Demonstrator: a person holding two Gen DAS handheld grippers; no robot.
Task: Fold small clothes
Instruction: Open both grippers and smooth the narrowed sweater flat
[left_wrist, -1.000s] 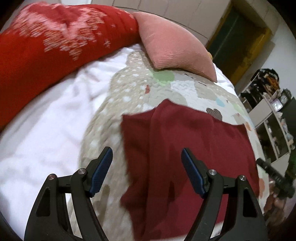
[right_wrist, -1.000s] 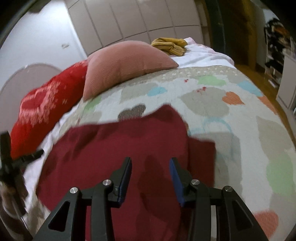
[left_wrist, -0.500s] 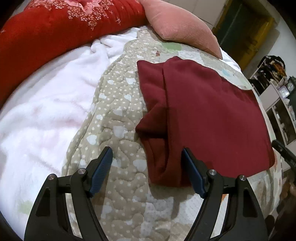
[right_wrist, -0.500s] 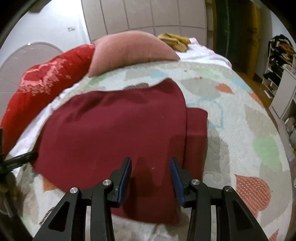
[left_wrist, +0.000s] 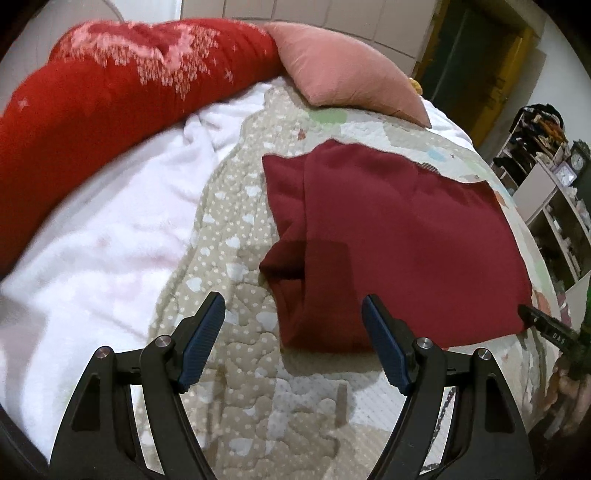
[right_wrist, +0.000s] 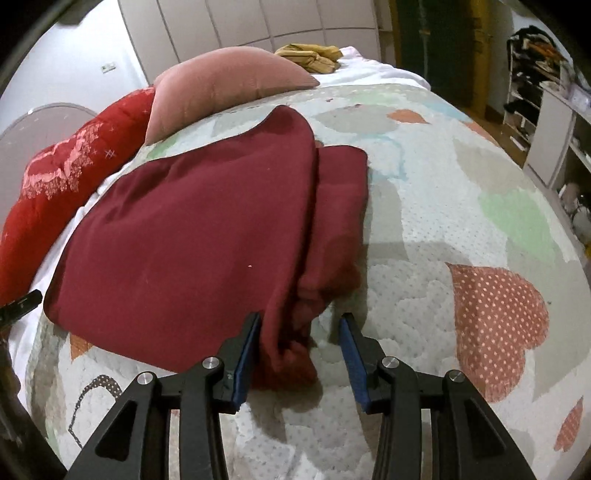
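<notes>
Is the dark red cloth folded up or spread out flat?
Partly folded. The dark red cloth has its sides turned in, with overlapping layers along both edges, lying on the quilt.

You had the dark red garment lying flat on the patterned quilt, already folded into a broad rectangle. A narrower folded strip showed along each side edge, one on its left, one on its right. Its near right corner was bunched and rumpled.
</notes>
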